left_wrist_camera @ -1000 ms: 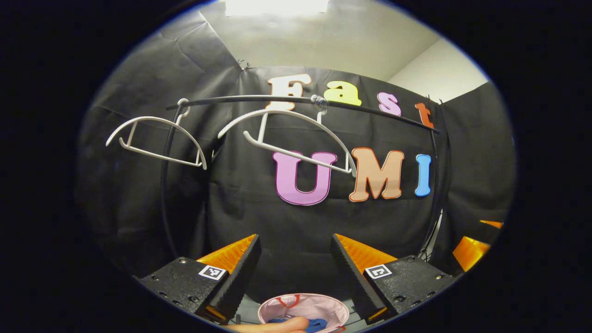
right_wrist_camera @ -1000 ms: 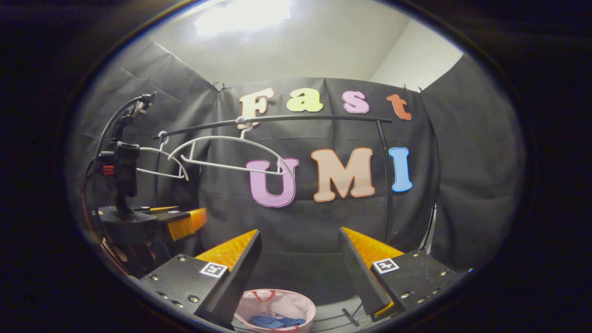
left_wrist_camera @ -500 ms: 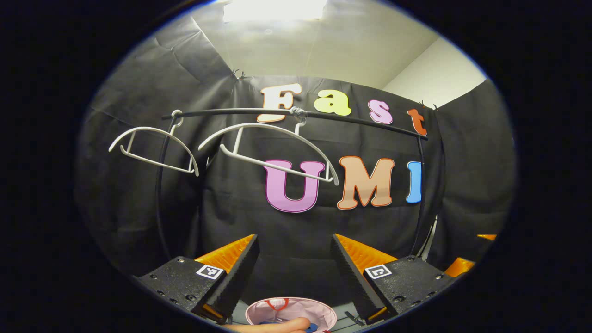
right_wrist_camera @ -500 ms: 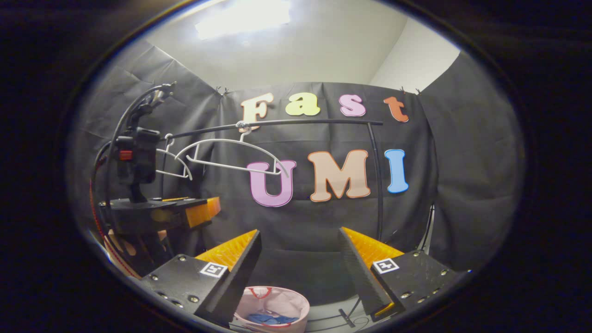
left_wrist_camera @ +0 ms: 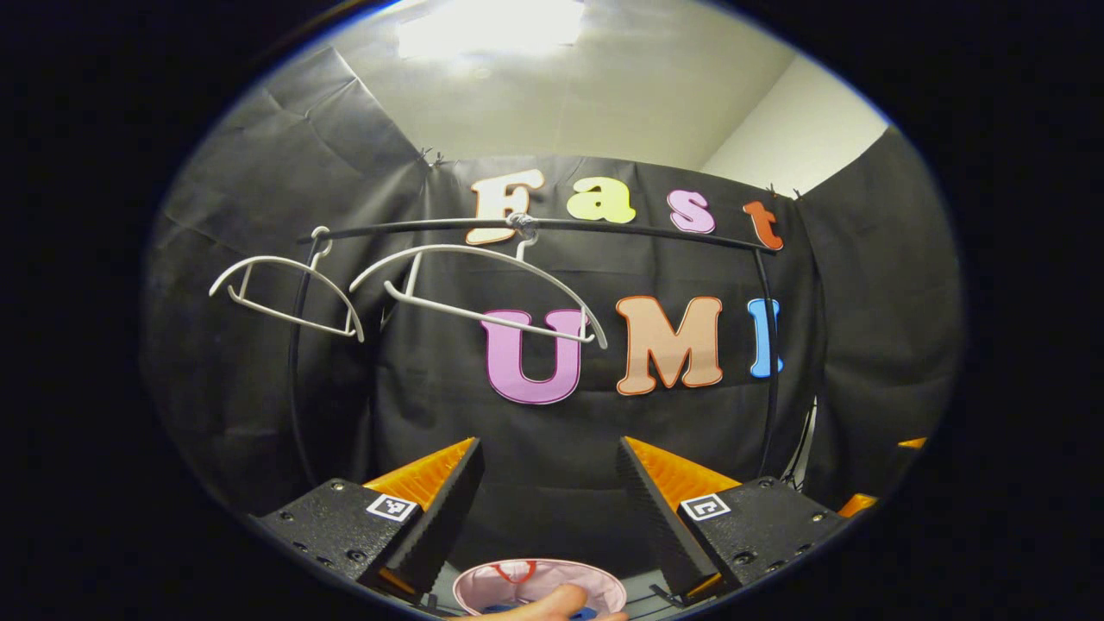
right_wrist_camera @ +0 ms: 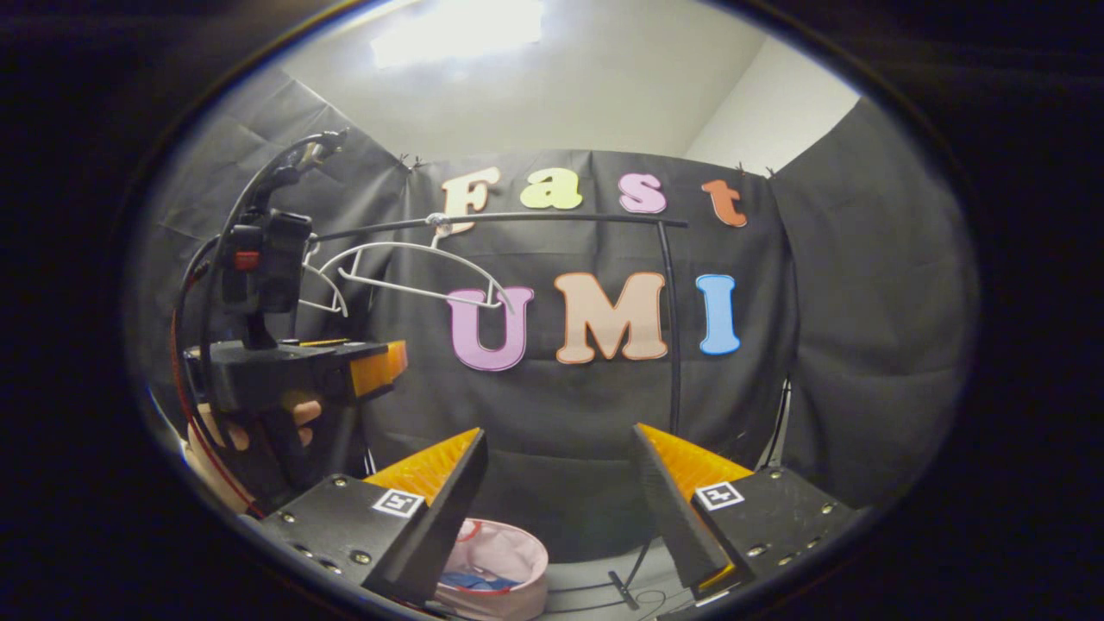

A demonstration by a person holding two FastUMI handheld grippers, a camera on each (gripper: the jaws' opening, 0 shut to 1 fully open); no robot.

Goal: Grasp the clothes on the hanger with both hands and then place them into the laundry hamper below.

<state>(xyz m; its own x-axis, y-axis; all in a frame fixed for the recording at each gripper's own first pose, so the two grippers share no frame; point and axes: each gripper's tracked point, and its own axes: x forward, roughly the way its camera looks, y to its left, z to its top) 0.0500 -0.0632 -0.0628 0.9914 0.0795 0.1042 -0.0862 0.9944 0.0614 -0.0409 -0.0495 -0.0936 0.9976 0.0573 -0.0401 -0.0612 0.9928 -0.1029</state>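
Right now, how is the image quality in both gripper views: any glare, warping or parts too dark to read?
Left gripper view: the ceiling light blows out to white at the top, the rail bows from fisheye warp, and the hangers look sharp. Right gripper view: same glare overhead, and the hamper at the bottom edge is dim and partly hidden behind a finger.

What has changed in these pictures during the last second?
Both tools, left and right, drew back slightly from the rack. Nothing was gripped or released. Unchanged: both open and empty, hangers bare, blue clothes in the hamper.
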